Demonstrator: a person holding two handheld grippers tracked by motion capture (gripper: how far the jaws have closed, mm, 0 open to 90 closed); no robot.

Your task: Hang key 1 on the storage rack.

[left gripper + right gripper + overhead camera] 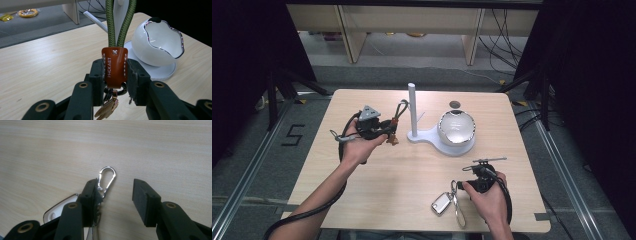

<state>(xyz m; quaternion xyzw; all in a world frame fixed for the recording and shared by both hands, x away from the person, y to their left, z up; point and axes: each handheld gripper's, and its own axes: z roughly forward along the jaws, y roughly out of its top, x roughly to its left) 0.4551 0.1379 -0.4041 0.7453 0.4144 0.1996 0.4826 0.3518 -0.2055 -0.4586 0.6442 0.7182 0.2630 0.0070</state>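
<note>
Above the pale wooden surface, left hand-held gripper clamps a stitched orange leather tab with green braided cord; right hand-held gripper gapes beside a shiny carabiner.

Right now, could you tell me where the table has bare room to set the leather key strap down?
The widest bare patch is the middle of the table, between the white stand and the car key. The near-left corner and the far-left edge are bare too. It is crowded around the stand and bowl, and at the right gripper.
</note>
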